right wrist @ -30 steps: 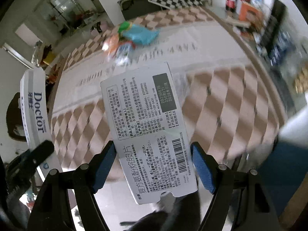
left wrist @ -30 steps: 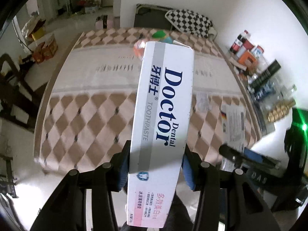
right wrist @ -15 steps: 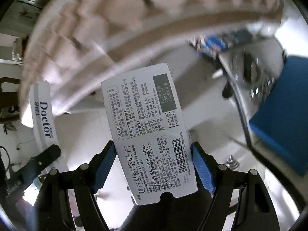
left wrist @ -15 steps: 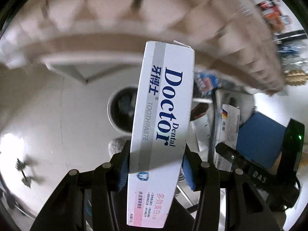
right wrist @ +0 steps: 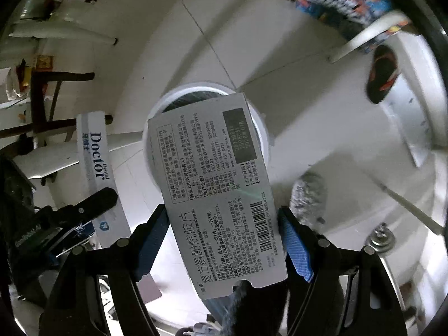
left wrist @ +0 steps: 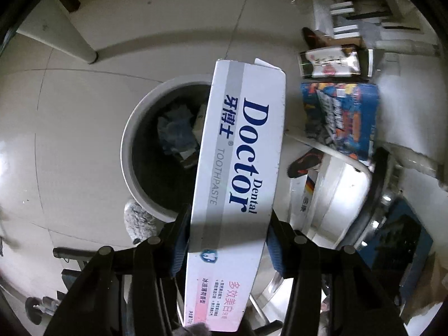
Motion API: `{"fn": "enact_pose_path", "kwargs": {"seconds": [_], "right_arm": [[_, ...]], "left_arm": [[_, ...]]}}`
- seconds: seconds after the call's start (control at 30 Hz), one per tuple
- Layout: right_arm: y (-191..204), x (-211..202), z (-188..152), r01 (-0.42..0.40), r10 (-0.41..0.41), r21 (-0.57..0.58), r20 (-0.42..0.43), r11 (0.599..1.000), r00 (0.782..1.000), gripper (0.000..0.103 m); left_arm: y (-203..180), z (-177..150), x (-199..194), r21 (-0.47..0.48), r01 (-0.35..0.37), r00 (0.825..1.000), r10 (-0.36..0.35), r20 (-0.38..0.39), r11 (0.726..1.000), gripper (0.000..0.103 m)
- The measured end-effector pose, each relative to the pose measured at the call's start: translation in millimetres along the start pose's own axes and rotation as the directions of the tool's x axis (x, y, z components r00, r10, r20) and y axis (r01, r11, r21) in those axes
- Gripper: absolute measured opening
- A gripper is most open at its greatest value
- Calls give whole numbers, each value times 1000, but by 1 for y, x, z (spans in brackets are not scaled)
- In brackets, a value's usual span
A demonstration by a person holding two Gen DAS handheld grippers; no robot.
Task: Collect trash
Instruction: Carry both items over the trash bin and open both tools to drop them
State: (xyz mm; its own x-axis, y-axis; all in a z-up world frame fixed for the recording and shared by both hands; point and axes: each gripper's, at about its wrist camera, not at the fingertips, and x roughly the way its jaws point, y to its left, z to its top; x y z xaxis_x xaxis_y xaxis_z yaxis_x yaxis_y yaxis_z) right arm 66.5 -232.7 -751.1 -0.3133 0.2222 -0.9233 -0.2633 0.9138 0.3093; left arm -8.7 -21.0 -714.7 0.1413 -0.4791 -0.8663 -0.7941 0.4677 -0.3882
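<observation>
Left gripper (left wrist: 226, 238) clamps toothpaste box (left wrist: 238, 168), right gripper (right wrist: 224, 235) clamps medicine box (right wrist: 215, 193), both above trash bin (left wrist: 128, 151). Center each w/in rim before letting go.

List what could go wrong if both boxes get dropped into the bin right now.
1. The long white "Doctor" toothpaste box in the left gripper covers only the right edge of the round grey trash bin; released here, it may hit the rim and land on the tiled floor.
2. The flat white medicine box in the right gripper hides most of the bin opening in the right wrist view, so aim is hard to judge.
3. Released together, the boxes could collide.
</observation>
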Motion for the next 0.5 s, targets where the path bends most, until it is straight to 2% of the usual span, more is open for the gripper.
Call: {"fn": "enact_pose_path", "kwargs": {"seconds": [0.03,0.1,0.2,0.23,0.27,0.3,0.37,0.43,0.5], "right_arm": [[-1,15,5,-10,10,0,-9,1000,1000,80],[-4,36,13,-26,26,2,-23,1000,999,81],[-11,63,24,-94,96,27,-54,995,994,84],[-13,72,26,-117,119,35,-64,993,991,98],[-16,76,26,-125,127,40,-62,991,990,103],[-17,77,26,-127,129,37,-55,991,990,103],[-16,75,24,-110,110,15,-43,994,993,103],[-11,69,22,-68,67,-24,-35,997,997,103],[0,58,17,9,-10,-84,-9,996,1000,103]], "left_arm": [[4,2,6,-5,5,1000,-5,-2,1000,64],[17,3,8,-25,19,1000,-19,8,1000,90],[26,-1,8,-41,-4,1000,6,28,999,96],[30,-5,7,-45,-21,999,23,36,999,102],[33,-8,5,-45,-44,998,46,51,998,103],[35,-9,3,-41,-69,995,71,66,997,103],[40,-18,-8,-22,-154,981,156,114,988,103],[35,-28,-17,7,-260,952,255,170,966,103],[29,-37,-24,37,-330,928,317,193,943,103]]}}
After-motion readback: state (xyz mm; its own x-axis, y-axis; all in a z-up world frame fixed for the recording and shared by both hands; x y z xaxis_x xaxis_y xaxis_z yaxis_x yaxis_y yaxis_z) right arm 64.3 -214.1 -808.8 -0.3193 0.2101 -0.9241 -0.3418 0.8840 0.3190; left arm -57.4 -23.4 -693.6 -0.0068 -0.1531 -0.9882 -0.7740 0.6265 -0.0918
